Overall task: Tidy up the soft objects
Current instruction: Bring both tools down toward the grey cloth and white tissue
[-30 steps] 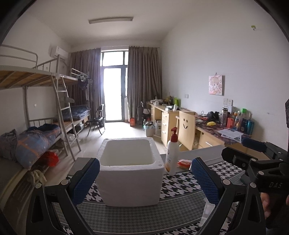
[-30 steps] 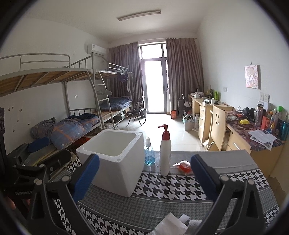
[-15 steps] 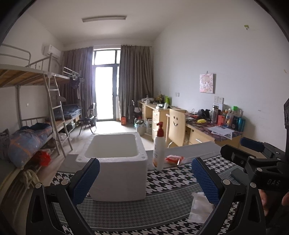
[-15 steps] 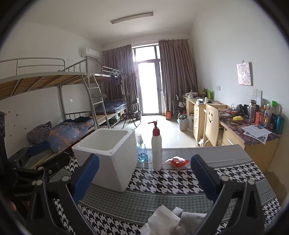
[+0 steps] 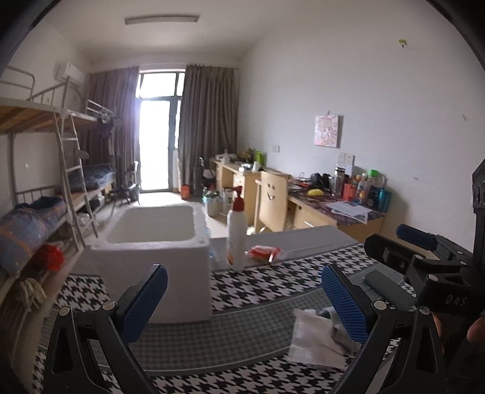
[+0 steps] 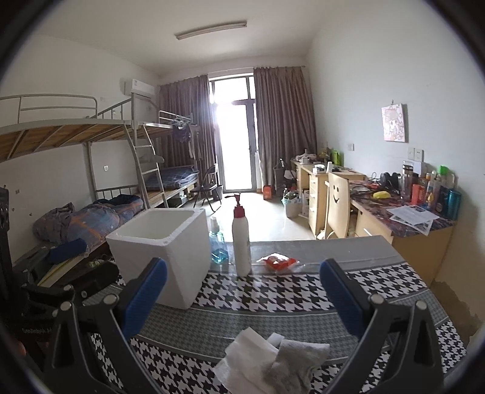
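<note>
Pretty much all my light comes from the balcony door [image 6: 235,142], which is totally blown out and throws a hazy flare over the curtains [image 6: 283,127] and a bright sheen on the floor [image 6: 272,218]. The ceiling lamp [image 6: 211,29] looks unlit, so the room's kind of dim and flat with soft shadows. Heavy fisheye bend plus black vignette corners in both views, and my left view's a bit smeared, worst around the bunk bed [image 5: 45,194].

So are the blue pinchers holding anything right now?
No, nothing is held. The left gripper and the right gripper are both open with empty gaps. The white and grey cloths lie loose on the table.
</note>
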Demonstrator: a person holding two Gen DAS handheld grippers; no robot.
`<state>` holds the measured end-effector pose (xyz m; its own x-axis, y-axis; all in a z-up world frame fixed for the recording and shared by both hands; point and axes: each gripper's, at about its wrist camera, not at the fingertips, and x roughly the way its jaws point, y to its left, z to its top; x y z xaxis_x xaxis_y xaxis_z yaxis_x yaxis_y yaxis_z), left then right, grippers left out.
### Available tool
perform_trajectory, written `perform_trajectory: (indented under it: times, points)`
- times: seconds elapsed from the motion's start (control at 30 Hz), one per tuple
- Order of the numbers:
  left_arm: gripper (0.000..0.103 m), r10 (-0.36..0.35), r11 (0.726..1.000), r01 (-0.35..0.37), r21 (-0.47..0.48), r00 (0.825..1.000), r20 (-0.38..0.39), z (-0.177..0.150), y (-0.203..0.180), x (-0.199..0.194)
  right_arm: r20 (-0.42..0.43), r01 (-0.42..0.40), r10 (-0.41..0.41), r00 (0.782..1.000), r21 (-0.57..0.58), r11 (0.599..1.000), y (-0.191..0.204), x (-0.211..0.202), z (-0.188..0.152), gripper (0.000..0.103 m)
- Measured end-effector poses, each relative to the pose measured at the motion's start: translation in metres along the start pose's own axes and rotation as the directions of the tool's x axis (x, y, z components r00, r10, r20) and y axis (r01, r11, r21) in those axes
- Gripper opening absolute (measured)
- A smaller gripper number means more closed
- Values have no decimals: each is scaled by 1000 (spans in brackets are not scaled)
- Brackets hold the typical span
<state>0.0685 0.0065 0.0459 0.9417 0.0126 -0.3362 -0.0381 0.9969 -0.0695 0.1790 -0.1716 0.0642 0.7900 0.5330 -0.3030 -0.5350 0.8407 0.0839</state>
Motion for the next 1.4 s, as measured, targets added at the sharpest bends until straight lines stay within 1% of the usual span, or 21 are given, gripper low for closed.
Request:
perform_trajectory:
  times: [0.1, 0.23, 0.47, 0.63, 0.83, 1.03, 1.23, 1.4]
  points:
    - [102, -6, 1000, 6, 13, 1000, -6, -4, -3, 3, -4, 9, -9, 1000, 12, 1000, -7, -1, -4, 102]
    - [102, -25, 1000, 25, 3, 1000, -12, -7, -5, 4, -7, 33, -33, 999, 13, 999, -13, -4, -9, 102]
    - [102, -53, 998, 53, 22, 998, -14, -13, -14, 6, -10, 63, -63, 998, 5, 998, -16, -7, -18, 102]
    - [102, -50, 998, 50, 23, 998, -26, -23, -20, 11, -13, 68, -68, 998, 8, 998, -21, -10, -26, 102]
    - [102, -63, 998, 64, 18, 997, -52, -31, -25, 19, -17, 75, -75, 997, 3, 997, -26, -14, -35, 102]
    - [102, -82, 996, 83, 17, 994, -68, -38, -28, 22, -29, 90, -90, 996, 5, 996, -29, -14, -44, 102]
    - [102, -77, 997, 78, 17, 994, -78, -44, -31, 27, -52, 101, -100, 994, 17, 995, -34, -13, -52, 102]
    - [102, -111, 993, 115, 28, 988, -103, -49, -35, 33, -77, 110, -108, 991, 23, 994, -37, -9, -59, 102]
